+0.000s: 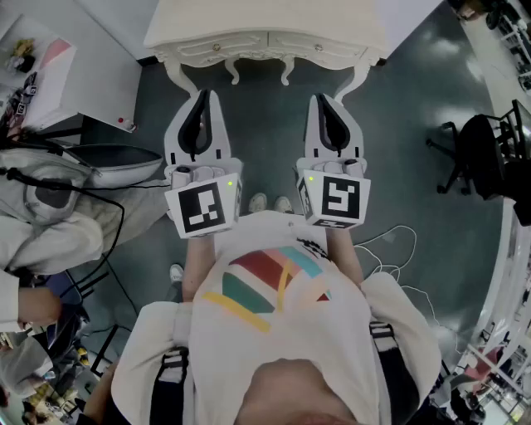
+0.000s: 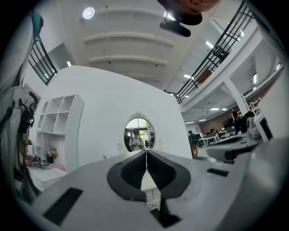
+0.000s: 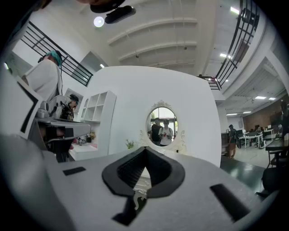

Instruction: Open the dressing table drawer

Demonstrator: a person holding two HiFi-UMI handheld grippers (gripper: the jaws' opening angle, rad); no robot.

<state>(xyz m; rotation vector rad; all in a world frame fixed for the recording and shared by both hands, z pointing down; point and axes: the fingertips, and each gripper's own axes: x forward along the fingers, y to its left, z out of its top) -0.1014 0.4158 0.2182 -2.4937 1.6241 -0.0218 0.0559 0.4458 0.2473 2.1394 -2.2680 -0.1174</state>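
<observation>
Dark floor (image 1: 265, 137) meets one dressing table (image 1: 265, 21) at twelve o'clock; your left gripper (image 1: 202, 94) and right gripper (image 1: 323, 99) sit closed, empty.

On your right a black office chair (image 1: 481, 158) stands on the dark floor (image 1: 415, 100), well apart from you. A thin white cable (image 1: 390, 245) loops over the floor nearer your right side. On your left a person in a pale garment (image 1: 41, 241) is close by, next to a white desk (image 1: 50, 66) with small items on it. Far ahead rises a curved white wall (image 3: 135, 99). An oval mirror (image 3: 162, 126) in an ornate frame shows against it, with a small green plant (image 3: 130, 144) just to its left. A white shelf unit (image 2: 56, 122) stands left of the wall. A black balcony railing (image 2: 226, 45) runs overhead, and far to the right another person (image 3: 232, 140) stands near some desks.
</observation>
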